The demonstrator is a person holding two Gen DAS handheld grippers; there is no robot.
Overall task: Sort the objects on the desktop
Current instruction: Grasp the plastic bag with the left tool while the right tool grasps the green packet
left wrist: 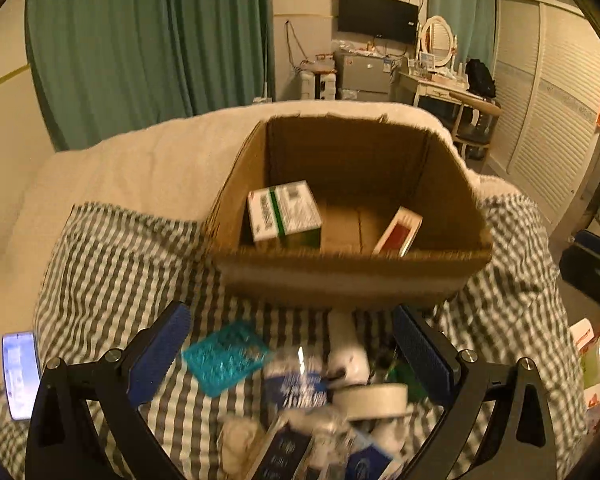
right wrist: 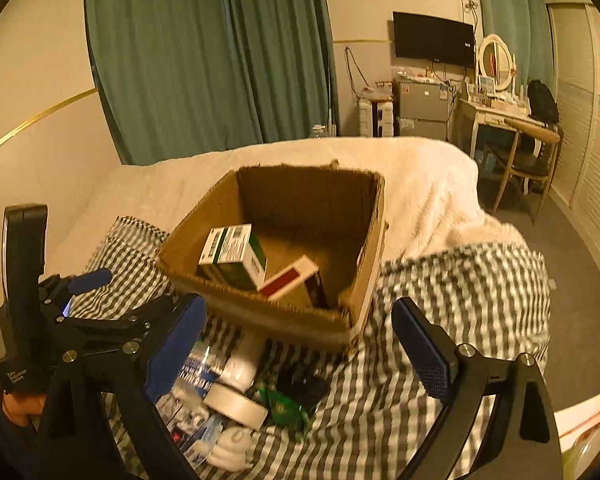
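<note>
Cardboard is doing the sorting work: an open cardboard box [left wrist: 340, 272] is sitting on a bed, on its grey-and-white checked blanket [left wrist: 112, 264], with a cream blanket [left wrist: 140, 168] lying behind it. Inside the cardboard box, a green-and-white carton [left wrist: 284, 214] is leaning against the left wall, and a white carton with a red panel [left wrist: 398, 232] is tilting toward the right side.

Just in front of the box a jumble of small things is lying on the checked blanket: a teal plastic grid piece [left wrist: 226, 356], a roll of pale tape [left wrist: 374, 400], a white bottle-like thing [left wrist: 346, 354], a blue-labelled packet [left wrist: 300, 388] and something crumpled and green [right wrist: 286, 404]. Blur is keeping me from naming the rest.

Both pairs of tongs are hanging over that heap. The left tongs [left wrist: 296, 356] are standing wide apart and holding nothing, straddling the pile. The right tongs [right wrist: 300, 344] are likewise spread and carrying nothing, with the left tool showing at their left side.

A lit phone [left wrist: 20, 374] is resting at the blanket's left edge. Green curtains [left wrist: 148, 40] are hanging beyond the bed.
</note>
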